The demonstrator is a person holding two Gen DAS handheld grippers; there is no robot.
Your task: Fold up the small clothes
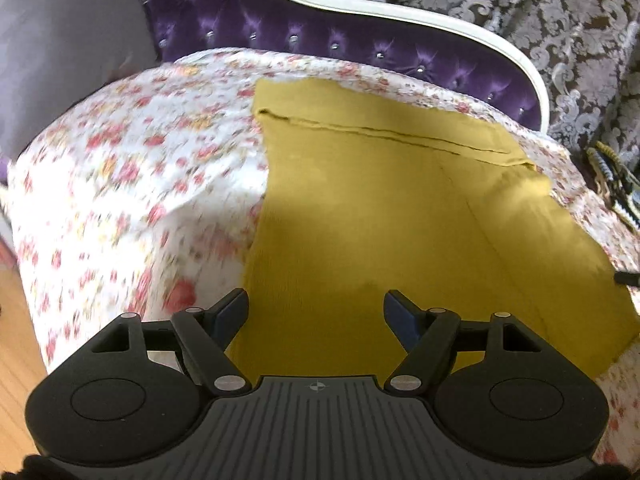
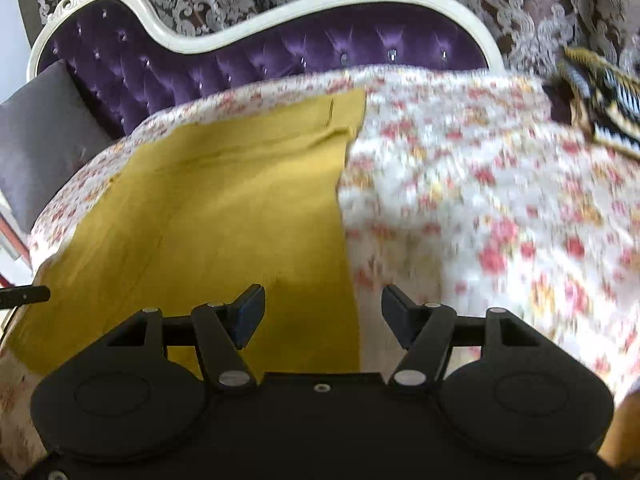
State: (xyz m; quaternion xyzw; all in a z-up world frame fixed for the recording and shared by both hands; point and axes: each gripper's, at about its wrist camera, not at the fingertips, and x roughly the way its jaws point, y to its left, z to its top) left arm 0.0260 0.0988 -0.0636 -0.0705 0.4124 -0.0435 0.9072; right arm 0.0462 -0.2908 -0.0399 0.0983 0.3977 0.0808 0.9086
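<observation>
A mustard-yellow garment (image 1: 380, 216) lies flat on a floral bedspread (image 1: 132, 168), with a folded band across its far end. My left gripper (image 1: 316, 316) is open and empty, hovering over the garment's near left edge. In the right wrist view the same yellow garment (image 2: 224, 216) lies left of centre on the bedspread (image 2: 480, 208). My right gripper (image 2: 323, 314) is open and empty, straddling the garment's near right edge. A dark tip of the other gripper (image 2: 24, 295) shows at the far left.
A purple tufted headboard with a white frame (image 1: 304, 36) stands behind the bed, with patterned grey curtains (image 1: 540, 12) beyond. A striped dark item (image 2: 600, 100) lies at the bed's right. A grey cushion (image 2: 44, 136) sits at the left. Wooden floor (image 1: 16, 344) shows at the left.
</observation>
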